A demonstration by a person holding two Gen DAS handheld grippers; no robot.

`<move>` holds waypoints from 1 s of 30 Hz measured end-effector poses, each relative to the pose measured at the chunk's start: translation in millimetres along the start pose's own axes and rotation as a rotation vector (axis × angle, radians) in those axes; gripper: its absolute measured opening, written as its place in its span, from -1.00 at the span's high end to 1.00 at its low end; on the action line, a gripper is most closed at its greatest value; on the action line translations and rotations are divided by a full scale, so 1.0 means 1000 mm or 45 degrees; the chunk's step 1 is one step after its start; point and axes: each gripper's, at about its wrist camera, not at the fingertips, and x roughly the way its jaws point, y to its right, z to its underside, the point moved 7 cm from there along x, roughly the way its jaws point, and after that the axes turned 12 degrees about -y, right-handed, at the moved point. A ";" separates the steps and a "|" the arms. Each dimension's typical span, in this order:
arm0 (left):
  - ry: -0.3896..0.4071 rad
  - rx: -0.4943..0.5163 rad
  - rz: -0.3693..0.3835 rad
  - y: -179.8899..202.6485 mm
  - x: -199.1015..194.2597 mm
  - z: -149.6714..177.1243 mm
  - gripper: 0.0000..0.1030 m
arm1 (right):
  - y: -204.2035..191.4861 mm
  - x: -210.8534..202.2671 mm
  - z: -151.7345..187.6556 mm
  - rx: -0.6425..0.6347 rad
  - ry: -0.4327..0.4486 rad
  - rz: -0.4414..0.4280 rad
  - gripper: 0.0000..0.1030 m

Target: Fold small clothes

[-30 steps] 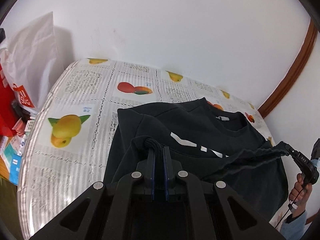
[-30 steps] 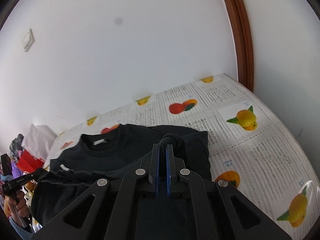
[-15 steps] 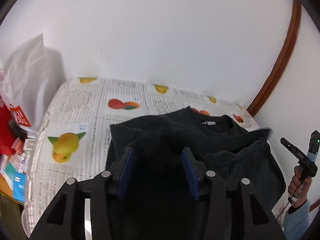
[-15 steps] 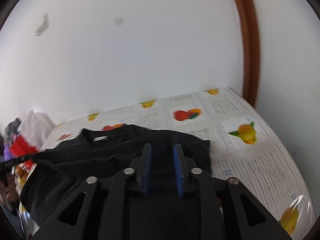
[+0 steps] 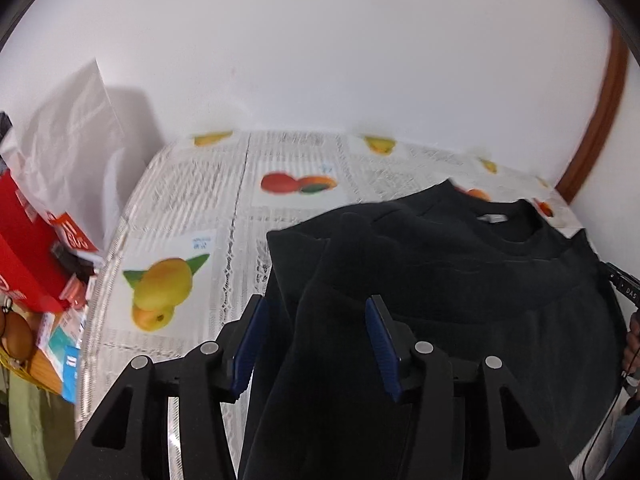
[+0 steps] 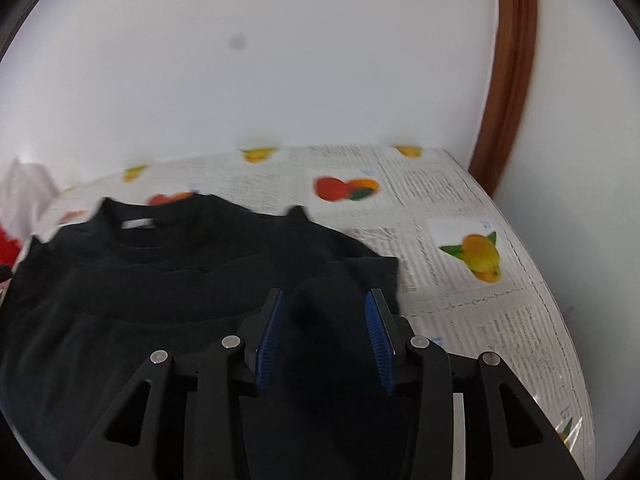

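Observation:
A black sweatshirt [image 5: 460, 280] lies on the fruit-print tablecloth [image 5: 200, 208], collar and white neck label toward the wall, its lower part folded up over the chest. My left gripper [image 5: 316, 320] is open above the garment's left side, with dark fabric between the blue pads [image 5: 250, 332] but not clamped. In the right wrist view the same sweatshirt [image 6: 180, 264] fills the left and centre. My right gripper [image 6: 324, 320] is open over its right side, near the table's cloth [image 6: 460, 300].
A white paper bag [image 5: 76, 152] and red boxes [image 5: 28, 248] stand left of the table. A brown door frame [image 6: 508, 80] runs up the right wall. The other gripper's tip and a hand [image 5: 628, 304] show at the left view's right edge.
Both grippers were shut on the sweatshirt's hem a second ago. They have opened and let go, and the folded-up fabric now rests over the chest, covering the white print.

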 end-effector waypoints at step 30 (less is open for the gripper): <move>-0.054 -0.062 0.032 -0.006 -0.004 0.053 0.46 | 0.043 0.000 0.055 0.022 -0.072 0.039 0.25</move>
